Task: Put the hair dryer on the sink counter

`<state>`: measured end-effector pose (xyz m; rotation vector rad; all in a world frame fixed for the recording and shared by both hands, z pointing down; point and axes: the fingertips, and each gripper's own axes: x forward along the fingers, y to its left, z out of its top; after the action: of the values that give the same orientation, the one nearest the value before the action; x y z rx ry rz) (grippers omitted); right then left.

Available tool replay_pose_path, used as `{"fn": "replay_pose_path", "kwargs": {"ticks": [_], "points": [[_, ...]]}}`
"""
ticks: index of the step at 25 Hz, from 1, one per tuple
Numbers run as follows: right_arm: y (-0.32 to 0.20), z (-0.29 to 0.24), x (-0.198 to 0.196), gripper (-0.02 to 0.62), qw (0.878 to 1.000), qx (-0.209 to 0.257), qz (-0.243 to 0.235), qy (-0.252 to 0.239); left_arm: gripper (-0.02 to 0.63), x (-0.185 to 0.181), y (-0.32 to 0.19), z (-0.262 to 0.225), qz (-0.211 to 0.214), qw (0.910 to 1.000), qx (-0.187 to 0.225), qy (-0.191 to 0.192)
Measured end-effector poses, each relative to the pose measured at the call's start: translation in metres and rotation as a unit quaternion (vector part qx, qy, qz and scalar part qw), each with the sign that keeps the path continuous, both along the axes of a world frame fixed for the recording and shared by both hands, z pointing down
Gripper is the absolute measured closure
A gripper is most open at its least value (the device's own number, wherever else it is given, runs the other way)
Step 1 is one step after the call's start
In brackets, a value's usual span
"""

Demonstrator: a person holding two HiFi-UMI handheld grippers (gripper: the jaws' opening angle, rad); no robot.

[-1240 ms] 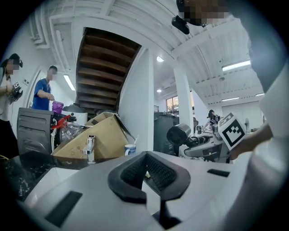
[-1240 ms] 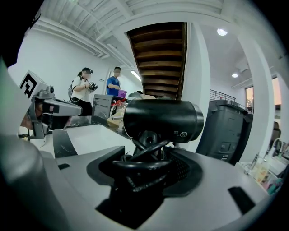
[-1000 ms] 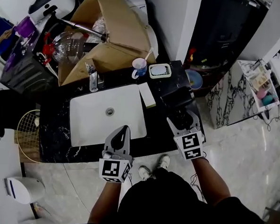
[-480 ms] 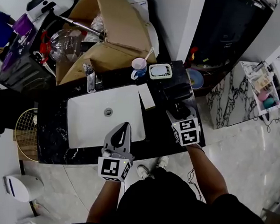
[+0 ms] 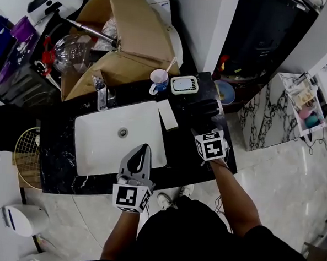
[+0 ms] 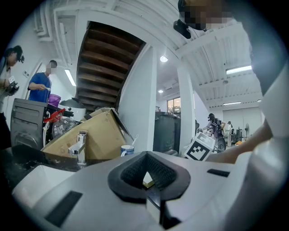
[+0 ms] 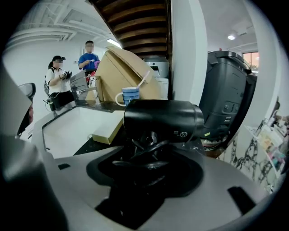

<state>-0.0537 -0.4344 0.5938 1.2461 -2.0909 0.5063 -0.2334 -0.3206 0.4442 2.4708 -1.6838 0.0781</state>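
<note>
The black hair dryer [image 5: 201,108] lies low over the right end of the black marble sink counter [image 5: 187,153], just in front of the soap dish [image 5: 184,84]. My right gripper [image 5: 209,130] is shut on its handle. In the right gripper view the dryer's barrel [image 7: 162,118] lies crosswise just beyond the right gripper [image 7: 145,155], with cord looped at the handle. Whether the dryer touches the counter is hidden. My left gripper [image 5: 144,150] is shut and empty over the front rim of the white basin [image 5: 104,143]. The left gripper [image 6: 148,179] points toward the faucet [image 6: 80,146].
A striped mug [image 5: 159,79] with a toothbrush, a pale flat box [image 5: 168,115] and the faucet [image 5: 102,90] sit round the basin. An open cardboard box [image 5: 125,36] fills the back. A blue bowl [image 5: 227,92] and marble shelving [image 5: 267,108] lie right, a wire basket [image 5: 29,146] left.
My right gripper has carried the hair dryer farther in over the counter, toward the soap dish. The left gripper has stayed where it was.
</note>
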Motion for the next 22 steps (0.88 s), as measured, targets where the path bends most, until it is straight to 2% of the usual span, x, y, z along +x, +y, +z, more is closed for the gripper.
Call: {"fn": "replay_pose_path", "kwargs": {"ticks": [15, 17, 19, 22], "points": [[-0.003, 0.018, 0.001, 0.322, 0.998, -0.063, 0.009, 0.012, 0.612, 0.0, 0.004, 0.003, 0.0, 1.0, -0.008, -0.006], [-0.004, 0.016, 0.002, 0.311, 0.998, -0.058, 0.011, 0.009, 0.612, 0.0, 0.006, 0.002, -0.001, 0.9999, -0.009, -0.006], [-0.004, 0.012, 0.0, 0.268, 0.999, -0.045, 0.007, 0.006, 0.612, -0.001, 0.008, 0.001, -0.002, 0.9999, -0.008, -0.007], [-0.005, -0.002, -0.001, 0.25, 1.0, -0.009, -0.009, 0.008, 0.612, -0.001, 0.012, -0.001, 0.0, 0.9999, -0.006, -0.009]]}}
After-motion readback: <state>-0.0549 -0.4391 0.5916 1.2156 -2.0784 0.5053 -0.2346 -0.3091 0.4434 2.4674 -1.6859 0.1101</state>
